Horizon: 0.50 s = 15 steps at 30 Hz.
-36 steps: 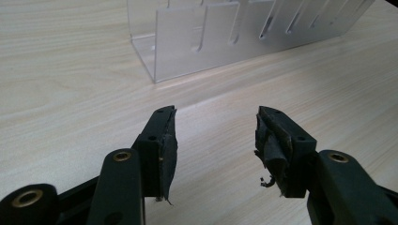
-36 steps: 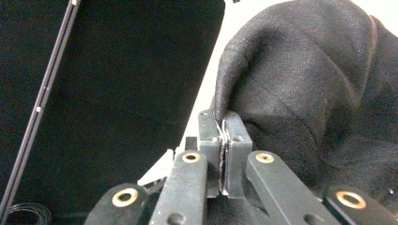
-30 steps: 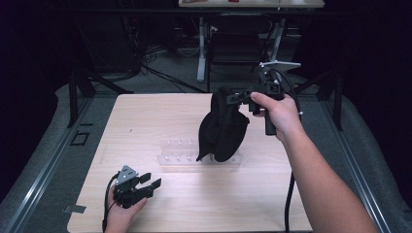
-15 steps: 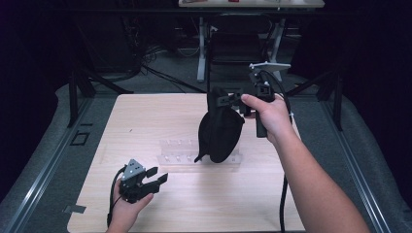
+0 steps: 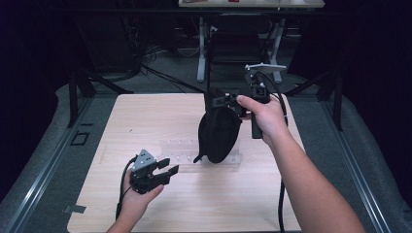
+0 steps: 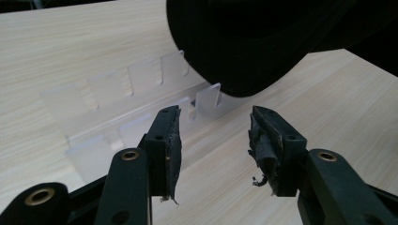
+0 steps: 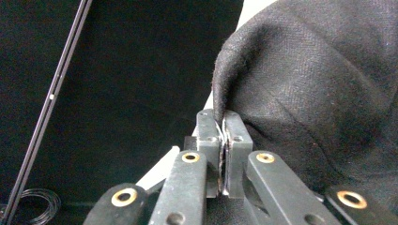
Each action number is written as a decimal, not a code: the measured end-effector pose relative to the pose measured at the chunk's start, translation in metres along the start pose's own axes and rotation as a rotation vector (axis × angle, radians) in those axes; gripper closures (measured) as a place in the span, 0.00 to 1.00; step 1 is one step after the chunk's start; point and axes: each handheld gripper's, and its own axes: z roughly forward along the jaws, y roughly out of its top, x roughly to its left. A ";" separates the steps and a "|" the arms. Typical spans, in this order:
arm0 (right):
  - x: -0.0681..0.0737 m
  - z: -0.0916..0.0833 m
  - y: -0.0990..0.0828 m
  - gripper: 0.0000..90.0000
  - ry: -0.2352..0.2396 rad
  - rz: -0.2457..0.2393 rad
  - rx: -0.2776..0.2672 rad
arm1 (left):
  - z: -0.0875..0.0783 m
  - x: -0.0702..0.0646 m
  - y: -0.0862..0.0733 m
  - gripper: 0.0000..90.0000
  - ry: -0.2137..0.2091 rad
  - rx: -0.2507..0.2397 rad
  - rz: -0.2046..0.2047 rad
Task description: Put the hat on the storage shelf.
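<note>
A black fabric cap (image 5: 218, 133) hangs by its edge from my right gripper (image 5: 216, 101), which is shut on the cloth. In the right gripper view the jaws pinch the cap's rim (image 7: 224, 117), and the cap (image 7: 319, 93) bulges to the right. Its lower end rests at a clear plastic slotted rack (image 5: 182, 148) on the wooden table (image 5: 145, 111). My left gripper (image 5: 167, 167) hovers at the front left, pointing toward the rack. It is open with nothing between the jaws (image 6: 213, 124), which have just been closing a little. Ahead of it are the rack (image 6: 122, 108) and the cap (image 6: 253, 42).
Dark stand legs and cables (image 5: 204, 53) sit behind the table's far edge. A grey floor with rails (image 5: 43, 165) flanks the table on the left. The right gripper's cable (image 5: 281, 204) drops beside the right forearm. Bare wood lies around the left gripper.
My left gripper has moved right and up toward the rack, with its jaws slightly narrower. The right gripper and cap have stayed almost in place.
</note>
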 end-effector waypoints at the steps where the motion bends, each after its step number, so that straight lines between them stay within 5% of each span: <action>1: 0.000 0.000 0.000 0.98 0.001 0.000 0.000 | 0.001 -0.001 0.001 0.59 -0.001 0.000 0.003; 15: 0.002 0.004 0.000 0.98 0.011 -0.007 0.008 | 0.013 -0.016 0.018 0.60 -0.014 0.005 0.036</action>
